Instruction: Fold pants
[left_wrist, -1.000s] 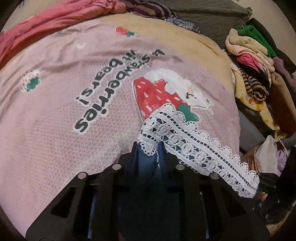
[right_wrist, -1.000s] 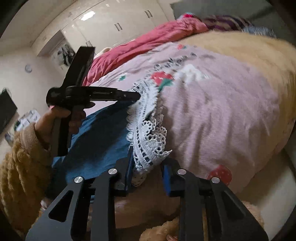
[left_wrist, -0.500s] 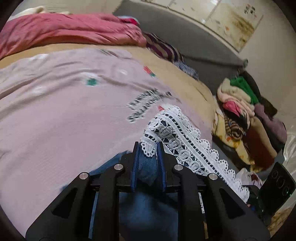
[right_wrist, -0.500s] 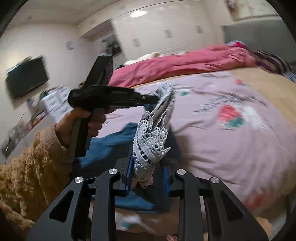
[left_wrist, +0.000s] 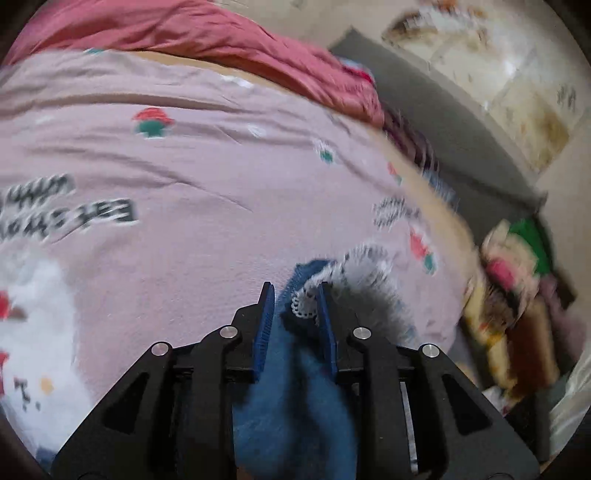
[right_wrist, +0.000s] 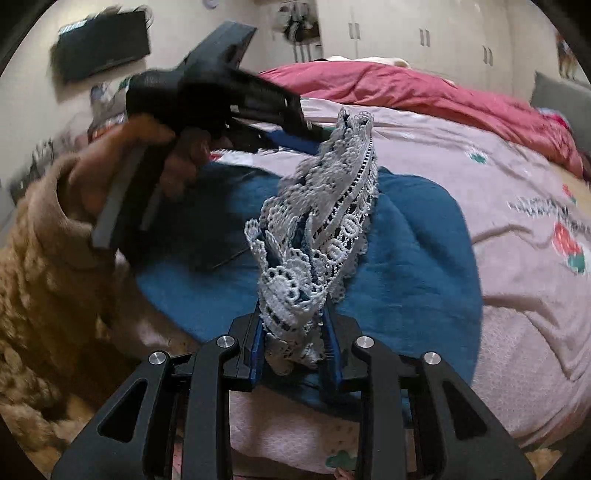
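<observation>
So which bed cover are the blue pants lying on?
The pink strawberry-print blanket, not the plain red quilt bunched behind it; the blue lace-trimmed pants rest on it.

Left gripper (left_wrist: 295, 306) raised, fingers clamped; right gripper (right_wrist: 291, 325) likewise clamped.

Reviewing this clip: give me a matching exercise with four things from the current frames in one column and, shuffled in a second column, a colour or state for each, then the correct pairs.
Things
1. blue fabric pants with white lace trim
2. crumpled quilt at the far side of the bed
3. left hand-held gripper
4. flat wall-mounted screen

Colour or state
A. black
B. gripped at the lace hem from both ends
C. deep pink
D. shut on fabric

Pairs: 1-B, 2-C, 3-D, 4-A. The right hand-held gripper clamps the other end of the lace.
</observation>
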